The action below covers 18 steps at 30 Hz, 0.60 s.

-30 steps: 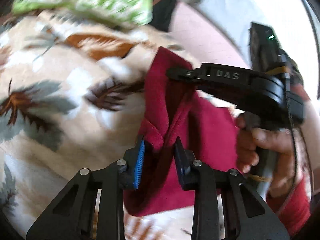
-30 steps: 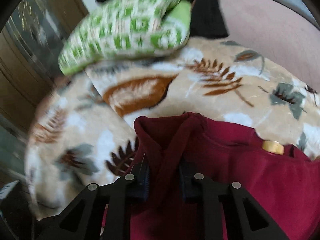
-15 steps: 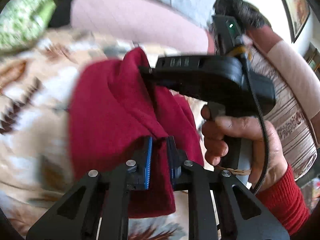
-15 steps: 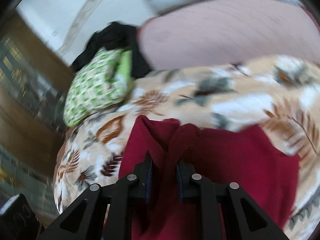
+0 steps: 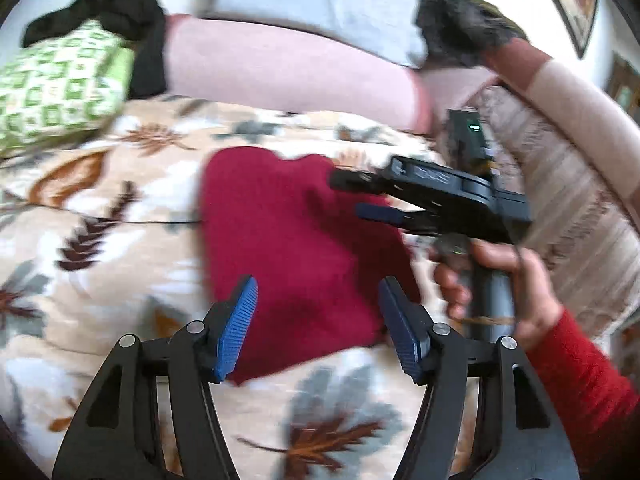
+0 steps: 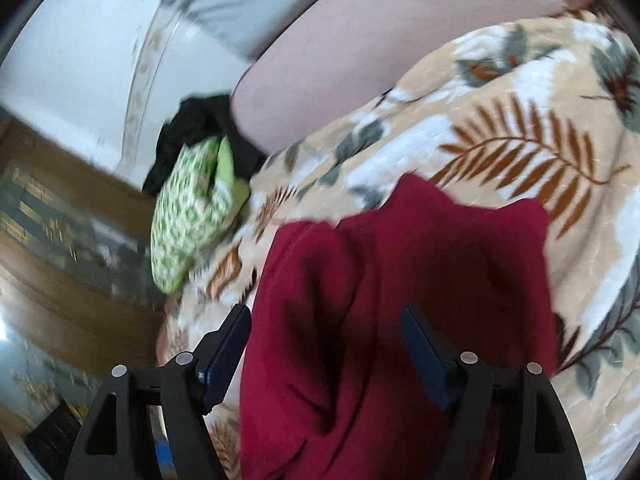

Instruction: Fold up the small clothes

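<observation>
A dark red garment [image 5: 296, 240] lies folded over on a leaf-patterned blanket [image 5: 100, 232]. My left gripper [image 5: 316, 296] hovers just above the garment's near edge, its jaws opening wide, the blue pads [image 5: 236, 328] clear of the cloth. In that same view the right gripper [image 5: 360, 198], held by a hand [image 5: 500, 284] in a red sleeve, hangs over the garment's right side with its jaws opening. From the right wrist, the red garment [image 6: 400, 300] lies bunched under my right gripper [image 6: 326, 328], the cloth between the spread fingers but not pressed.
A green-and-white patterned cloth [image 5: 56, 84] and a black garment [image 5: 120, 12] lie at the blanket's far left edge. A pink cushion [image 5: 280, 64] runs along the back. A striped sofa arm [image 5: 568, 184] rises at the right. Wooden floor [image 6: 60, 280] lies beyond the blanket's edge.
Both grippers were shut on folds of the red garment and carried it across the blanket. Both jaws have now sprung apart, and the garment lies released and flat.
</observation>
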Motion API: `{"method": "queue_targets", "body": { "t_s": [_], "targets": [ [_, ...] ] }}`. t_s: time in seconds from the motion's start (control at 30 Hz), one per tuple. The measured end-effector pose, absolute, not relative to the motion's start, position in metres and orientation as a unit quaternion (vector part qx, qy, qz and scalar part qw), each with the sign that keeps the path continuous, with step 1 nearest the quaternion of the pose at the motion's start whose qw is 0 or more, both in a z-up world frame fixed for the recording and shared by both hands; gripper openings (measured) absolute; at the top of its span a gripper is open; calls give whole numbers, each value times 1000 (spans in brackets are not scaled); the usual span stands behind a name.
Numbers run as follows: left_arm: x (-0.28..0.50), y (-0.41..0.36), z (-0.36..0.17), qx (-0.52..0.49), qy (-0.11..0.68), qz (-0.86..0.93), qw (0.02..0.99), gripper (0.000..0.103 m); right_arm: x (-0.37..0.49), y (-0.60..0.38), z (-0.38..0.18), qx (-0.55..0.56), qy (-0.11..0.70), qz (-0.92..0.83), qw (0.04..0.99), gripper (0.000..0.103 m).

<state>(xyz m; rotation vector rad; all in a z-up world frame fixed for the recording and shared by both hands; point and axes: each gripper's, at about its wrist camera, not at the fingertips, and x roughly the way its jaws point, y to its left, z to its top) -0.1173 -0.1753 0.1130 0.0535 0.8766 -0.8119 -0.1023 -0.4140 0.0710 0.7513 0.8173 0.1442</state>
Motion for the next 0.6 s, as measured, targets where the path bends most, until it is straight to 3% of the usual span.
{"method": "queue_targets", "body": {
  "t_s": [0.2, 0.27, 0.3, 0.4, 0.6],
  "targets": [
    [-98, -175, 56, 44, 475, -336, 812, 63, -70, -383, 37, 342, 439, 60, 829, 80],
    [-104, -178, 45, 45, 482, -345, 804, 63, -66, -366, 31, 305, 447, 48, 839, 60],
    [-106, -181, 44, 51, 482, -348, 803, 63, -65, -359, 32, 287, 447, 45, 846, 41],
    [-113, -190, 56, 58, 466, -362, 805, 63, -73, -349, 48, 239, 442, 33, 864, 25],
    [-117, -199, 103, 56, 411, -388, 823, 63, -90, -371, 103, 165, 430, 20, 887, 23]
  ]
}}
